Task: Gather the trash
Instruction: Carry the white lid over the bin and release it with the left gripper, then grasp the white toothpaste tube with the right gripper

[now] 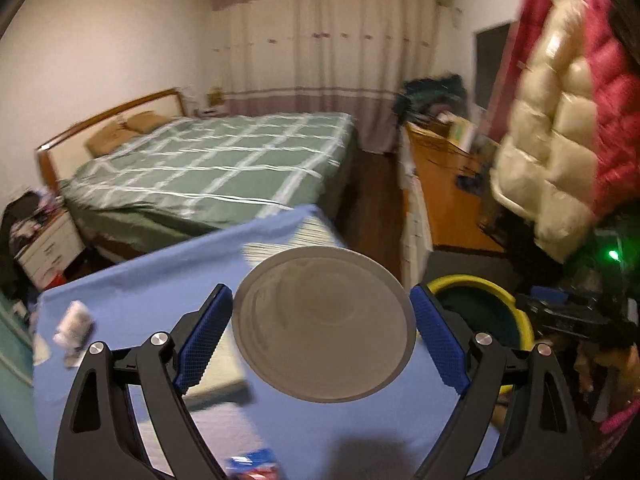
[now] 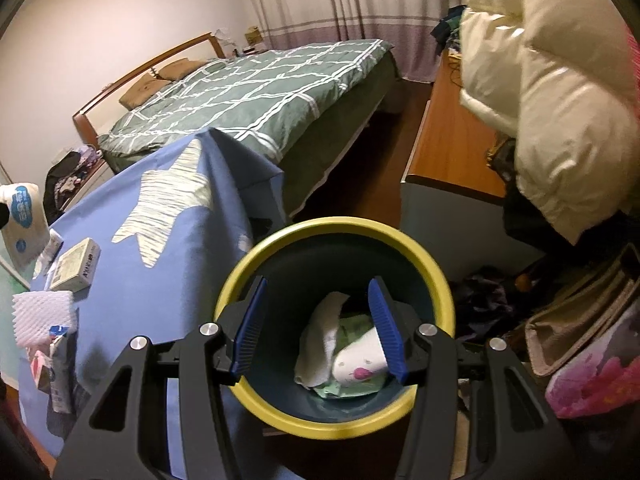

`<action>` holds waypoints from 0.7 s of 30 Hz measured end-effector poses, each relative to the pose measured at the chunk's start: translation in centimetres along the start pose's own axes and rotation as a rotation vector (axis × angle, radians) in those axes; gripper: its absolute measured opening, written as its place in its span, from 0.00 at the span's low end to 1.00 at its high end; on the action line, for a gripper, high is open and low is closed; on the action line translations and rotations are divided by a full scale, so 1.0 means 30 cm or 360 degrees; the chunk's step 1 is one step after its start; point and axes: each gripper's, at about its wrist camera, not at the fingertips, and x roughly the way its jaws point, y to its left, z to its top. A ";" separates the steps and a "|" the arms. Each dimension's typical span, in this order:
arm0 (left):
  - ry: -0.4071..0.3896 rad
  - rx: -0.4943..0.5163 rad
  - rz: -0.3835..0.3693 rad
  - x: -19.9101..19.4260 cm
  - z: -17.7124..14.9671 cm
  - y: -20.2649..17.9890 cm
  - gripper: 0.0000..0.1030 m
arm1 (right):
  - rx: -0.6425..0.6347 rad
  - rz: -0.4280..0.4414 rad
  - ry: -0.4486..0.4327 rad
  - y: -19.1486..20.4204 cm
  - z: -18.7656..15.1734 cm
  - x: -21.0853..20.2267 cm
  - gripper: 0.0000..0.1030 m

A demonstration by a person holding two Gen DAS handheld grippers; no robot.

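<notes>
I've got the left gripper (image 1: 322,330) closed on a round grey lid or shallow dish (image 1: 322,322), the blue pads pressing its rim from both sides, face tipped toward the camera. It hangs above the blue star-print cloth (image 1: 160,300) on the table, near the cloth's right edge, and the yellow-rimmed bin (image 1: 516,312) peeks out just beyond my right finger. The picture is blurry, so I can't tell how deep the dish sits in the pads.

My right gripper (image 2: 318,326) is spread wide and holds nothing, poised over the mouth of the yellow-rimmed bin (image 2: 436,280). Down inside the bin I see a white paper cup (image 2: 360,360) with a pink mark, a white crumpled towel (image 2: 324,332) and some pale green wrapping (image 2: 352,388), so a few pieces are already collected.

My read is that the step in hand is carrying the grey dish across to the bin. To do it well I want to keep the squeeze even on a rim grip like this, because a disc held by its edge could pivot or slip. I'd move it right, past the cloth's edge, centre it over the opening, and pull the right claw aside first so the two don't collide. Then release low, flat side down.

More trash waits on the cloth's left edge: a small cardboard box (image 2: 76,266), white foam netting (image 2: 42,316) and a tissue pack (image 2: 24,220).
</notes>
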 end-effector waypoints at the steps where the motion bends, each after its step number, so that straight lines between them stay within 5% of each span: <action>1: 0.0033 0.0036 -0.0058 0.024 0.000 -0.060 0.86 | 0.0004 -0.0020 -0.0003 -0.015 -0.012 -0.010 0.48; 13: 0.0272 0.0240 -0.0337 0.309 -0.026 -0.548 0.87 | 0.0005 -0.0205 0.0001 -0.139 -0.135 -0.093 0.48; 21: 0.0301 0.0192 -0.0255 0.378 -0.038 -0.582 0.93 | 0.0004 -0.0231 0.0028 -0.155 -0.196 -0.102 0.49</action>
